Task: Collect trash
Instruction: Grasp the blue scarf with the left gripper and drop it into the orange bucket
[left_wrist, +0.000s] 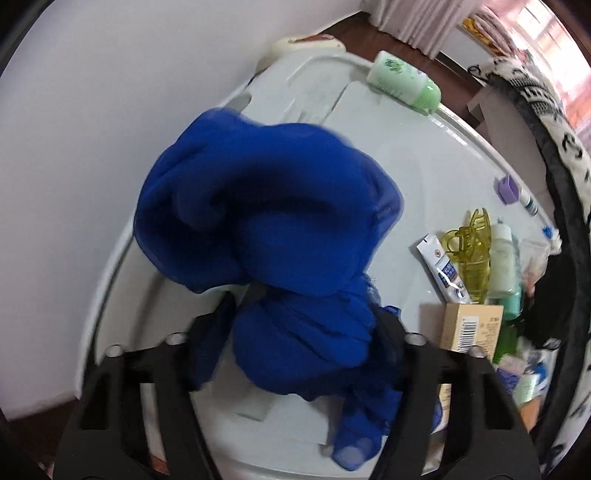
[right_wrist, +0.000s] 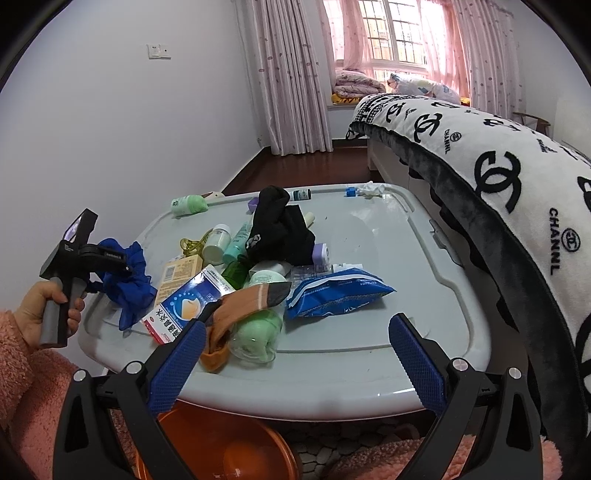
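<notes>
Two tongs: left (left_wrist: 303, 325) clamps blue cloth (left_wrist: 266, 206); right (right_wrist: 295, 354) gapes beside "CHANNL" blanket (right_wrist: 517, 177).

Plain pale wall (right_wrist: 110, 122) fills 9 to 11 o'clock; white switch plate (right_wrist: 159, 51) mounted high on it; dark wood floor (right_wrist: 314, 158) runs back toward 12 o'clock; pale spotted curtains (right_wrist: 288, 74) hang to the floor there; gridded window (right_wrist: 391, 33) behind sheer pink drapes, strong daylight coming through; folded bedding (right_wrist: 358, 83) piled on the window ledge; bed with white logo-printed blanket (right_wrist: 498, 155) from 1 to 4 o'clock; grey plastic tabletop (right_wrist: 369, 350) at centre.
</notes>
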